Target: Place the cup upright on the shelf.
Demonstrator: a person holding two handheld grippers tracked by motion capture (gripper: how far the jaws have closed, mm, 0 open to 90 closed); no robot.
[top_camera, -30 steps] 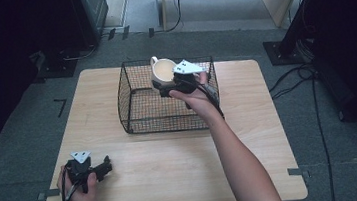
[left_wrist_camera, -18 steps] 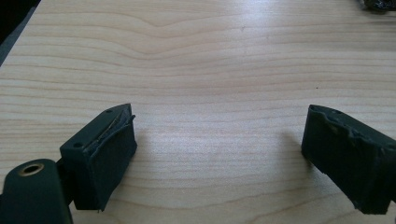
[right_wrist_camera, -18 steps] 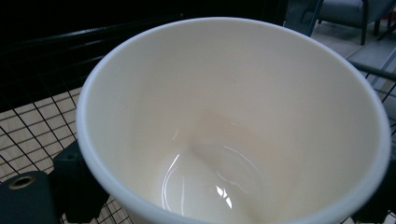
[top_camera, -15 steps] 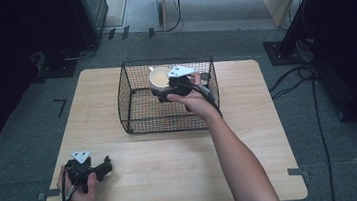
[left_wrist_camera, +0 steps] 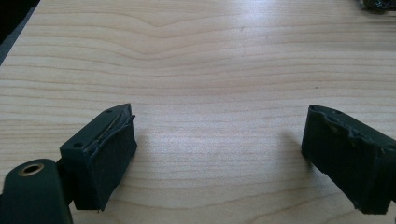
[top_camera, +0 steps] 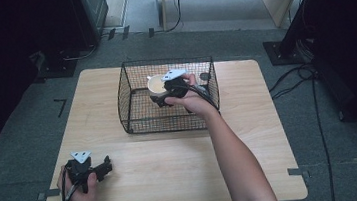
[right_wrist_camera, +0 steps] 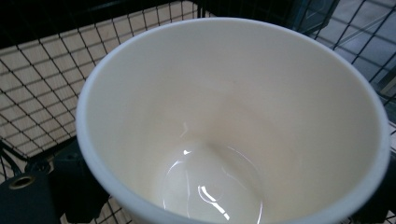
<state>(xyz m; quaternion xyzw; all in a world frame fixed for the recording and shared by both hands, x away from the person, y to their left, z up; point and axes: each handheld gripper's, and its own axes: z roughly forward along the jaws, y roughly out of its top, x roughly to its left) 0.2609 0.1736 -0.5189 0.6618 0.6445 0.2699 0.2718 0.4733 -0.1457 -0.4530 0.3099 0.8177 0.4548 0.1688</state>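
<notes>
**Right now: cup held low inside the basket, right hand doing the work**

Clearly the relation that matters is between the white cup [top_camera: 157,84] and the wire basket [top_camera: 132,110] around it. The right gripper [top_camera: 161,93] reaches in over the basket's open top and clasps the cup between its jaws; in the right gripper view the cup [right_wrist_camera: 233,121] sits mouth-up, empty and glossy inside, its long axis roughly upright, with a dark jaw pad visible at either side of its wall. Mesh shows behind it and below, but whether the cup's base rests on the basket floor I cannot tell.

The basket stands at the far middle of the desk [top_camera: 252,153], close to its far edge. Its walls hem the cup on every side, so the free way is probably straight up.

The left gripper [top_camera: 104,167] rests near the desk's near left corner, well apart from the basket, jaws spread wide over bare wood and grasping nothing. The near half of the desk gives open room.
</notes>
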